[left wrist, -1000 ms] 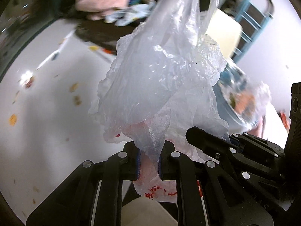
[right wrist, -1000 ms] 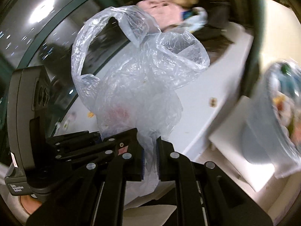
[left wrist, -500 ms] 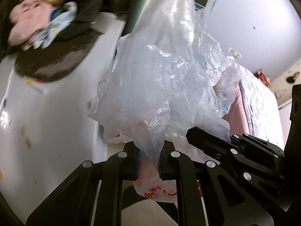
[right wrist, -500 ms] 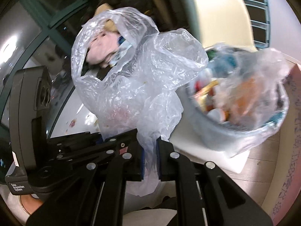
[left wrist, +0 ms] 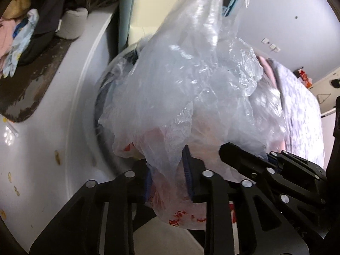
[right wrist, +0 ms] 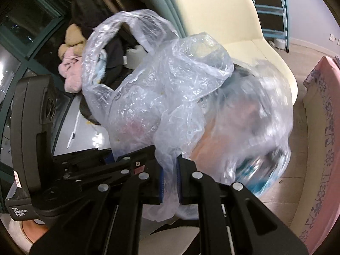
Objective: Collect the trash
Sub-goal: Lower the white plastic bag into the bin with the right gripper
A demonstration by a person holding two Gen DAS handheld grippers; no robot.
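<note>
A crumpled clear plastic bag with red print fills the left wrist view. It also shows in the right wrist view. My left gripper has opened a little, and the bag still hangs between its blue pads. My right gripper is shut on the same bag, right beside the left one. Behind the bag is a lined trash bin full of blurred rubbish, close under the bag.
A white table with crumbs and a dark mat lies at the left. A cream chair stands behind the bin. A pink patterned bed is at the right. Clothes are piled at the back.
Both grippers swung with the bag from over the table to the trash bin. The left gripper's jaws have parted wider around the bag.
</note>
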